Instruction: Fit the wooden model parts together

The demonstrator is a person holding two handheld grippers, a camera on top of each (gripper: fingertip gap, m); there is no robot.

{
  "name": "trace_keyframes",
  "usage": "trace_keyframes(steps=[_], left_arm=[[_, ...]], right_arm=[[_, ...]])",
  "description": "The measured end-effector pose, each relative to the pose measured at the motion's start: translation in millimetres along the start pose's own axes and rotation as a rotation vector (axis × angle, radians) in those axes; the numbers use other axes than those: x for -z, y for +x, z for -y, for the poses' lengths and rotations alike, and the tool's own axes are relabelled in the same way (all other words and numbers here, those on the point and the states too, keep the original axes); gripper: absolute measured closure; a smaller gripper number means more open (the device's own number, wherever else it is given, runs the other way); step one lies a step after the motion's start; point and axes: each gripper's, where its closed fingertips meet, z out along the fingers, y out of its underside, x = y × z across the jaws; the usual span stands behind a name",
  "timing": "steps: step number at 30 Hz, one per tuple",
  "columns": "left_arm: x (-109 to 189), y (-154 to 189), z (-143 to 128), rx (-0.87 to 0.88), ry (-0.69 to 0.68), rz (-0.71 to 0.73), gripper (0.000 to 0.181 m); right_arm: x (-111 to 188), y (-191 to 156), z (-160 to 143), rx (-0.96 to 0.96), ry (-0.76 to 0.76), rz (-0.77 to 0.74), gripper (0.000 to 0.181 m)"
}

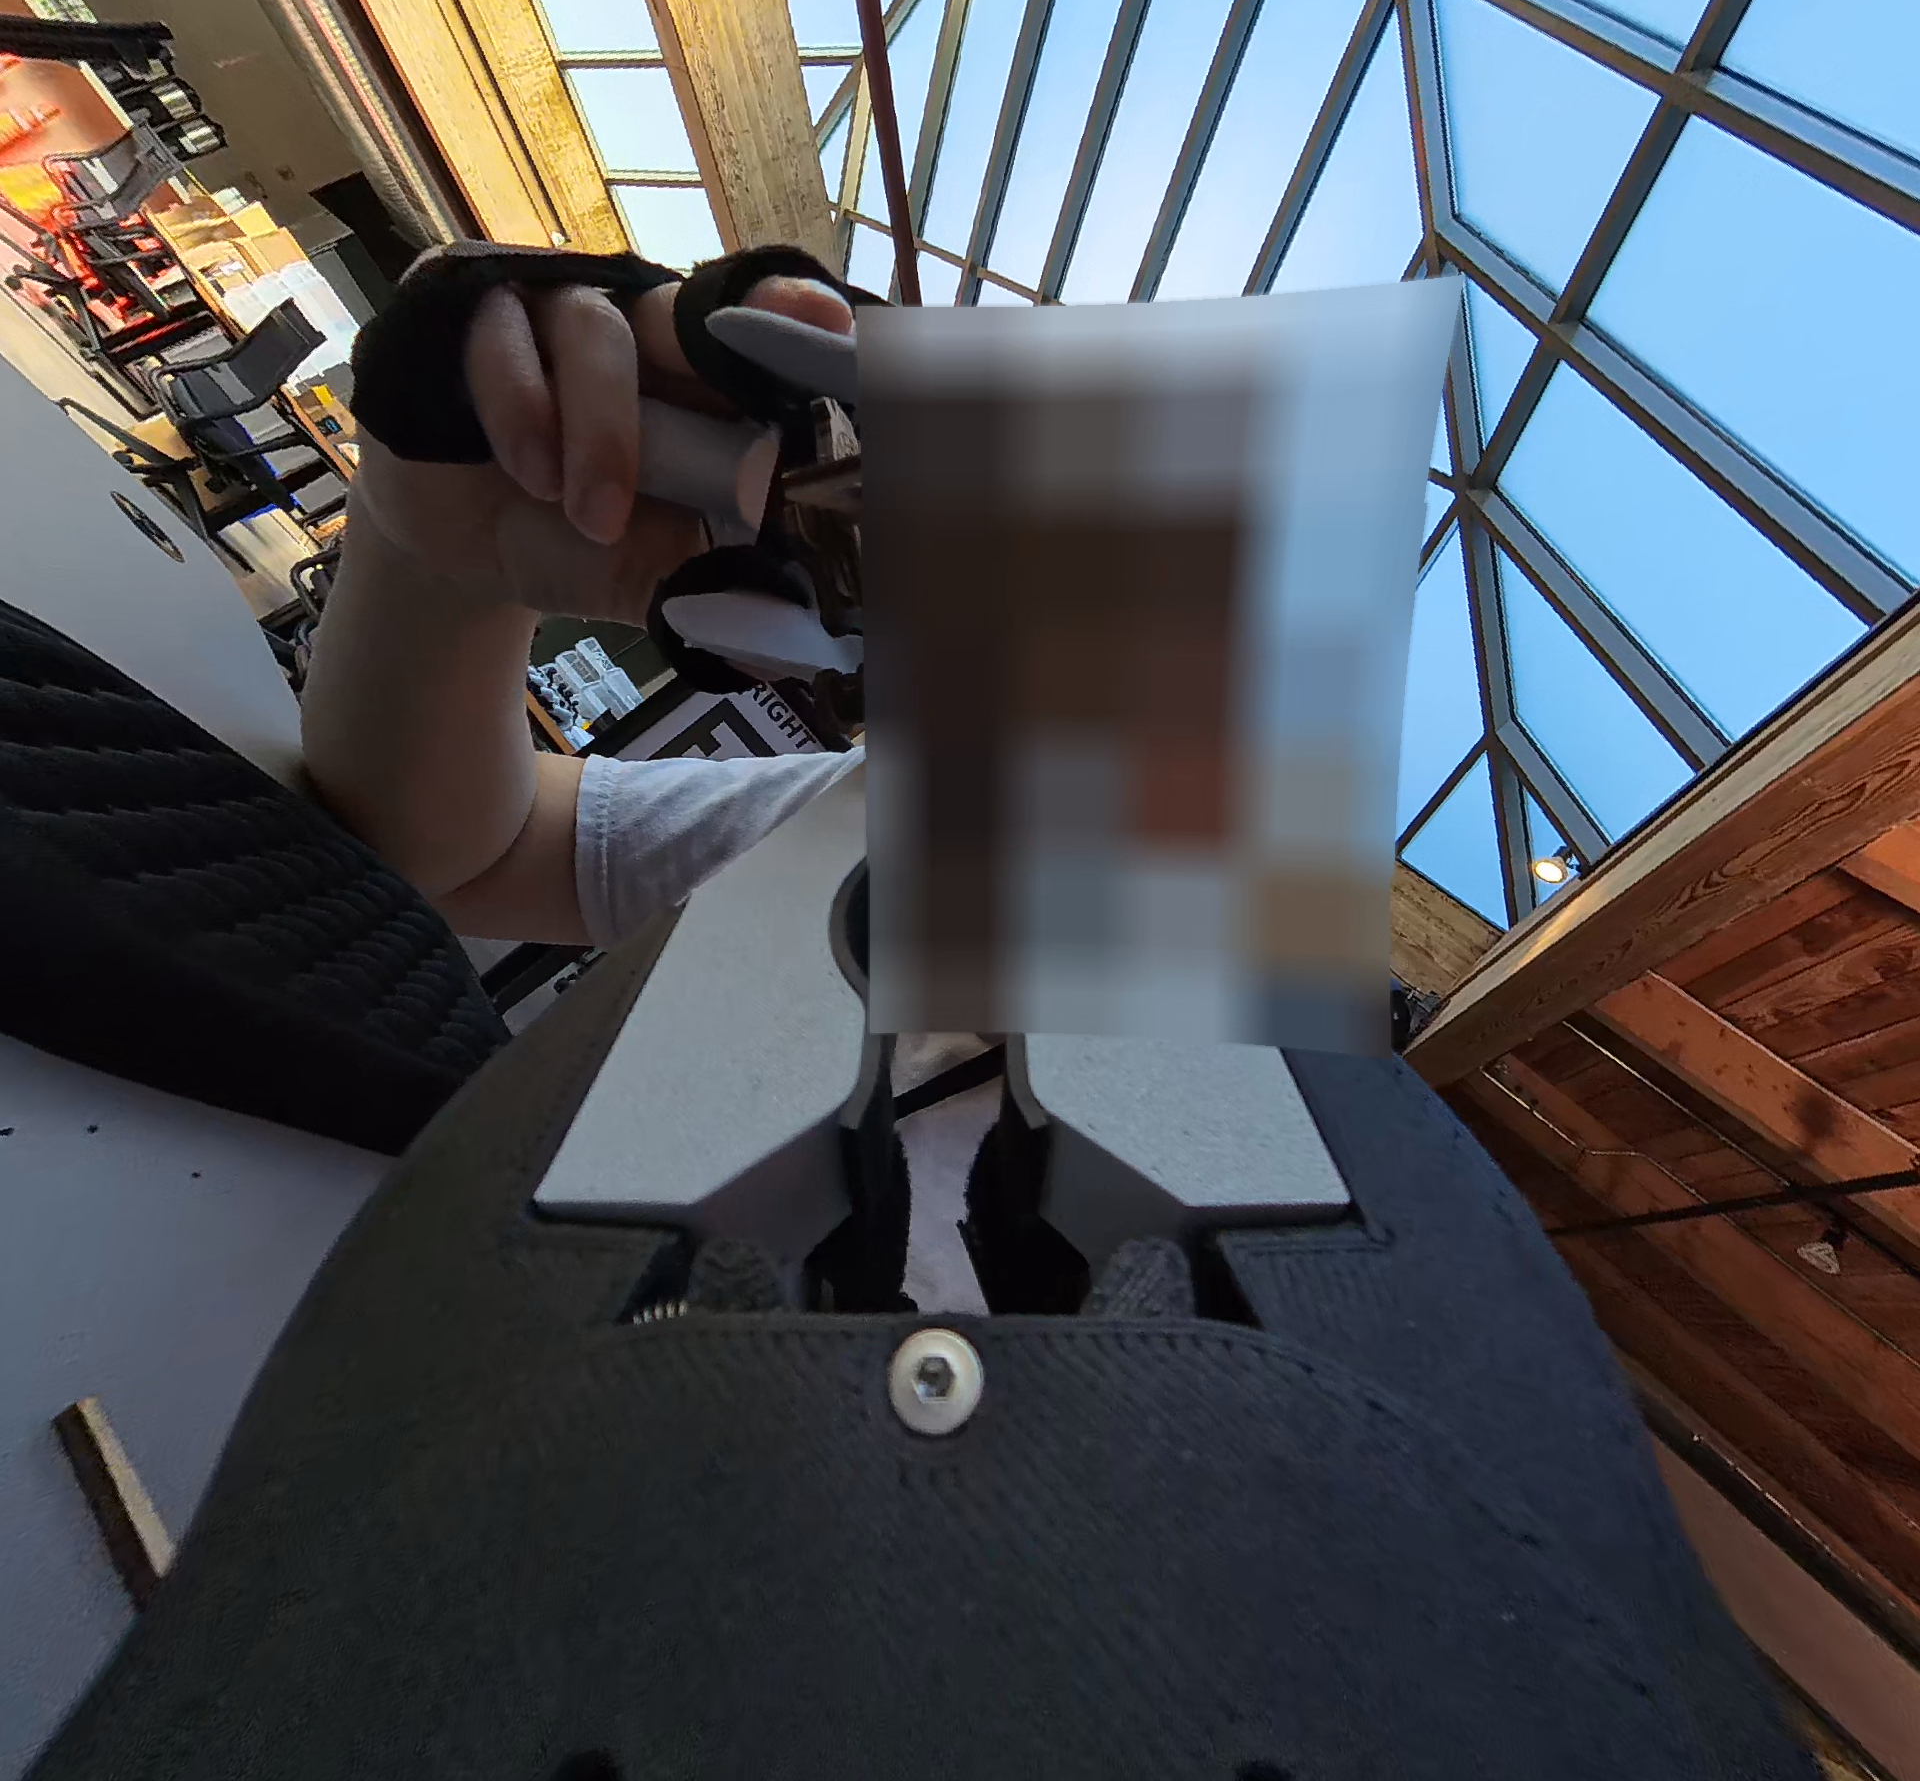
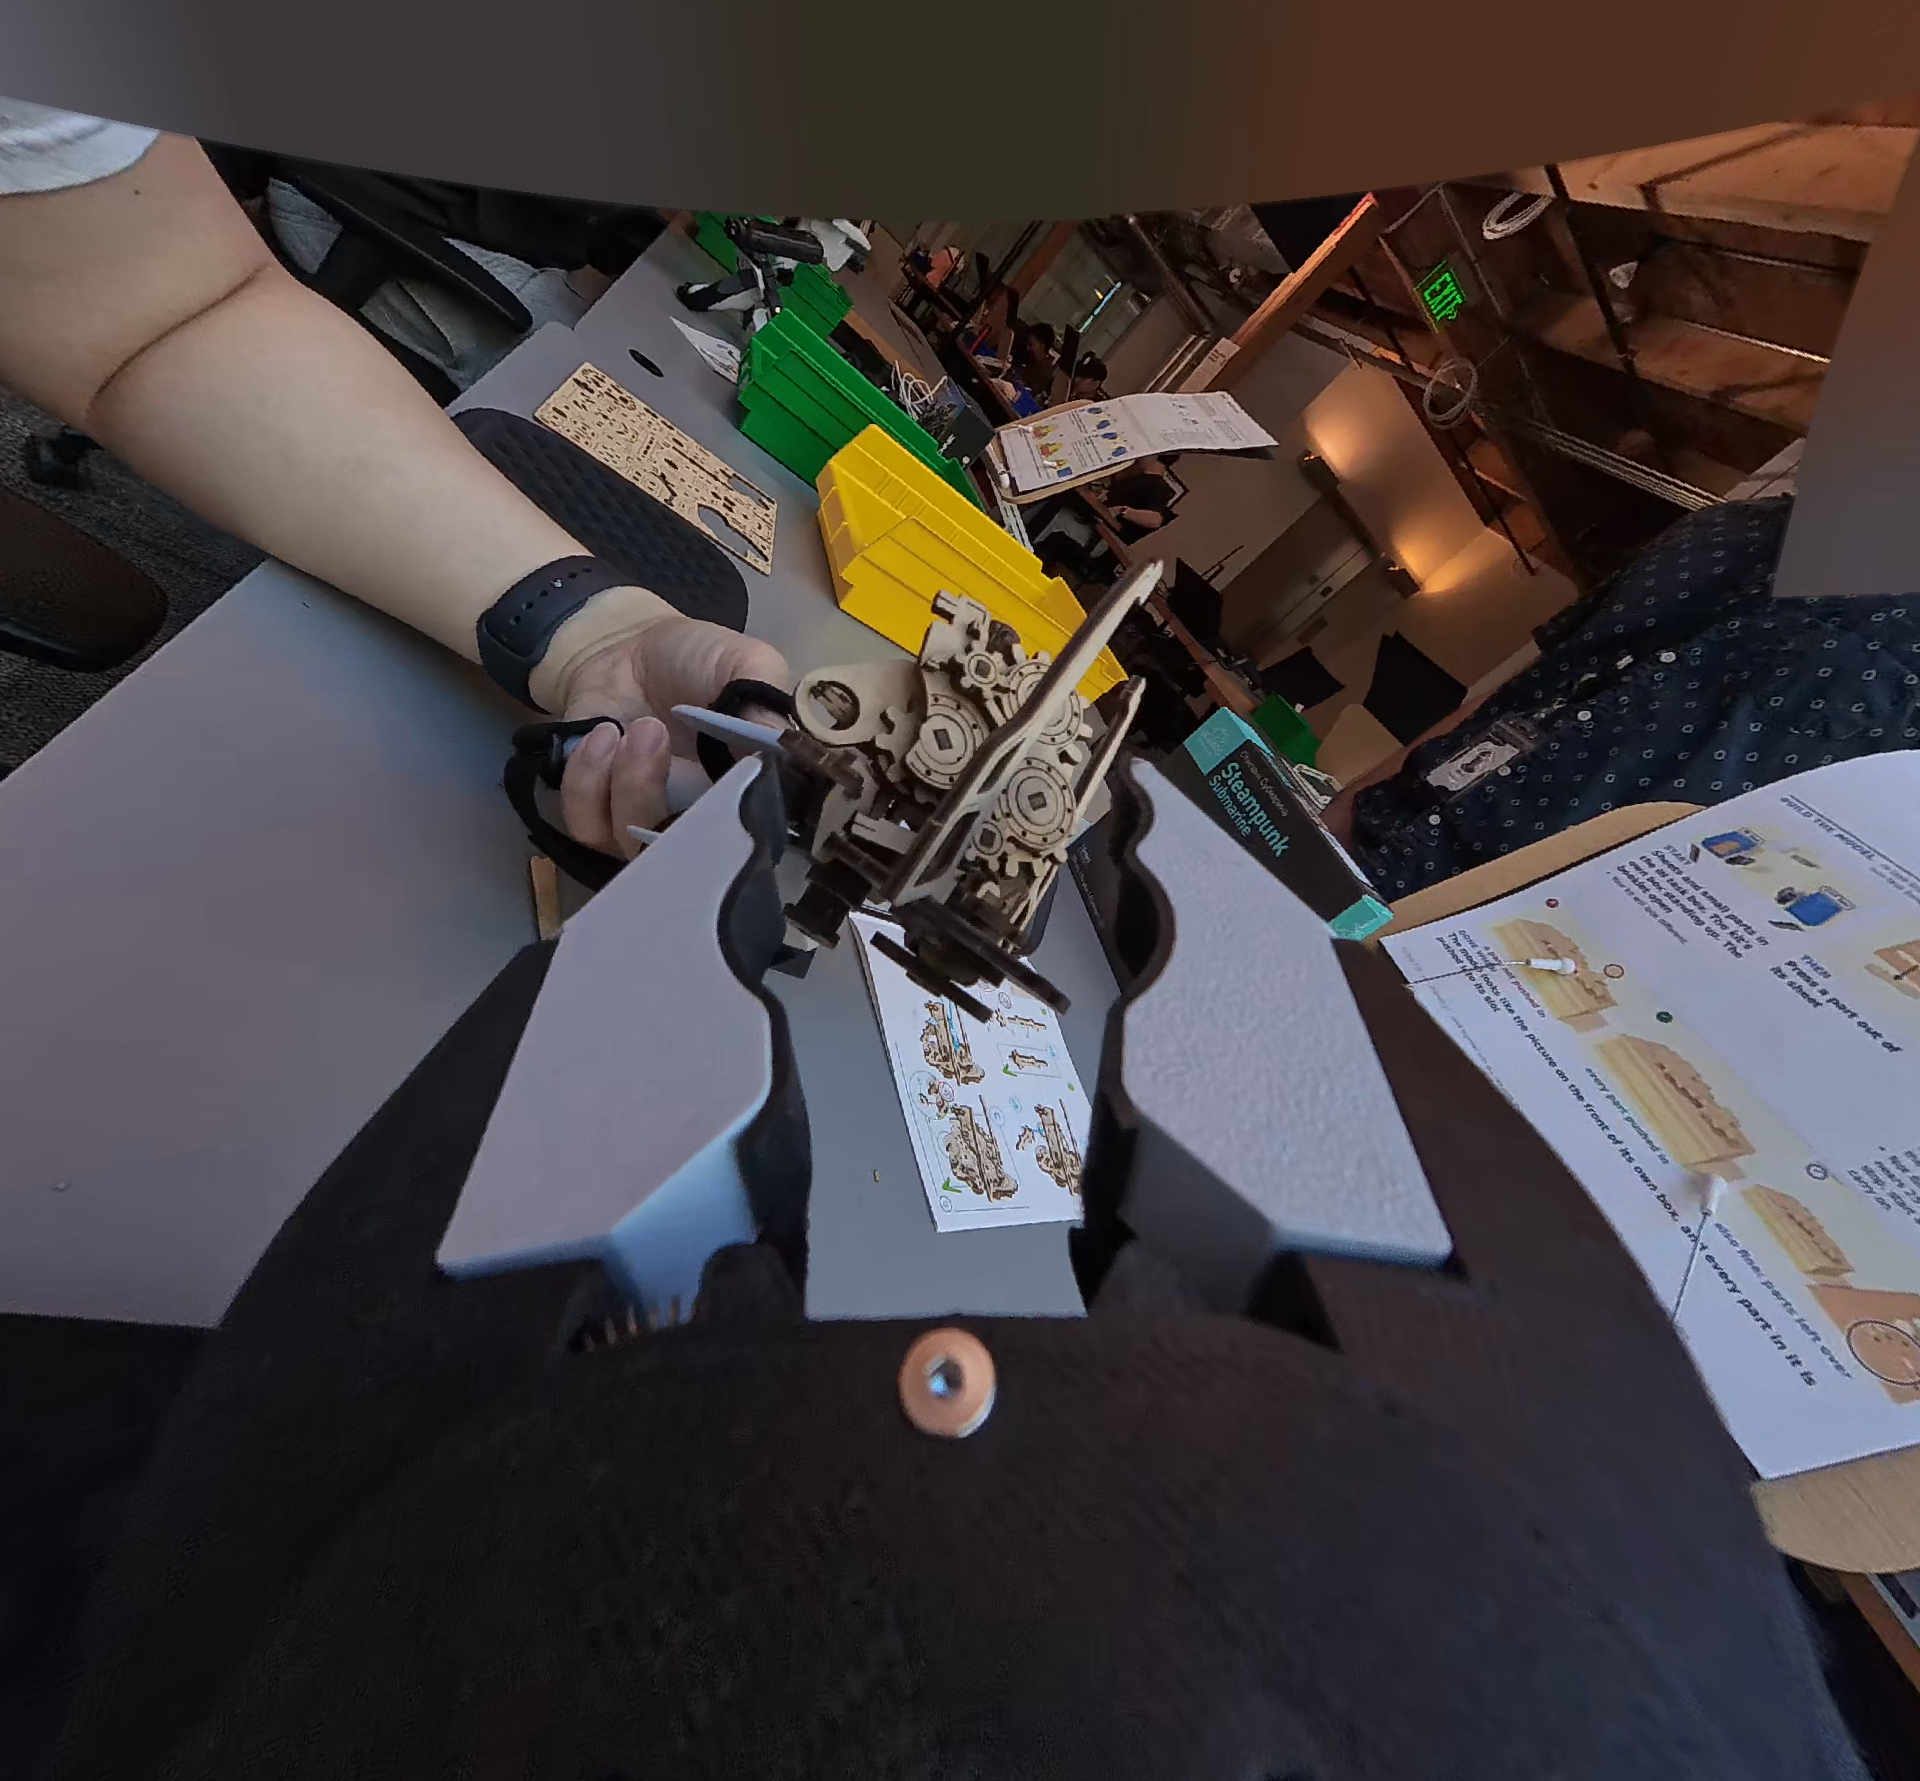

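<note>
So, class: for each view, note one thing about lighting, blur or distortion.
Left wrist view: bright blue daylight through the skylight, its frames bowed by the wide-angle lens. Right wrist view: dimmer warm indoor light; wooden model sharp, the paper at the edge stretched.

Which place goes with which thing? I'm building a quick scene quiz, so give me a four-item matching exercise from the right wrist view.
Things:
1. pale wooden gear model
2. flat wooden parts sheet
3. yellow plastic bins
4. black wristband

Places:
A. around a person's wrist
B. partly on the black textured mat
C. held up above the white picture booklet
D. beside the green bins

Pairs: 1-C, 2-B, 3-D, 4-A
</note>
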Motion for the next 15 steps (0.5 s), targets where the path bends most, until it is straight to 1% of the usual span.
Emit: trace_keyframes(steps=[1, 2, 4, 6, 8, 9, 10, 11, 12, 13, 15], left_arm=[[0, 0, 0, -0.003, 0.001, 0.003, 0.169], [0, 0, 1, -0.004, 0.002, 0.005, 0.170], [1, -1, 1, -0.006, 0.001, 0.016, 0.170], [3, -3, 0, -0.004, -0.009, 0.036, 0.170], [4, -4, -2, 0.004, -0.018, 0.049, 0.170], [4, -5, -3, 0.010, -0.028, 0.055, 0.170], [4, -6, -5, 0.017, -0.038, 0.055, 0.168], [4, -7, -7, 0.027, -0.046, 0.052, 0.170], [3, -7, -9, 0.041, -0.058, 0.048, 0.169], [3, -8, -12, 0.050, -0.071, 0.047, 0.169], [2, -11, -16, 0.062, -0.094, 0.049, 0.170]], right_arm=[[0, 0, 0, 0.003, -0.003, 0.000, 0.125], [0, -1, 1, 0.007, 0.005, 0.006, 0.125], [2, -2, 3, -0.008, 0.023, 0.023, 0.122], [9, -7, 4, -0.057, 0.035, 0.109, 0.118], [22, -11, 0, -0.213, 0.044, 0.246, 0.122], [28, -3, -4, -0.297, 0.056, 0.259, 0.122], [34, 4, -5, -0.388, 0.101, 0.291, 0.128], [41, 10, -6, -0.491, 0.150, 0.343, 0.142], [43, 23, -7, -0.596, 0.190, 0.362, 0.151], [43, 35, -10, -0.697, 0.217, 0.382, 0.150], [39, 43, -8, -0.857, 0.239, 0.511, 0.147]])
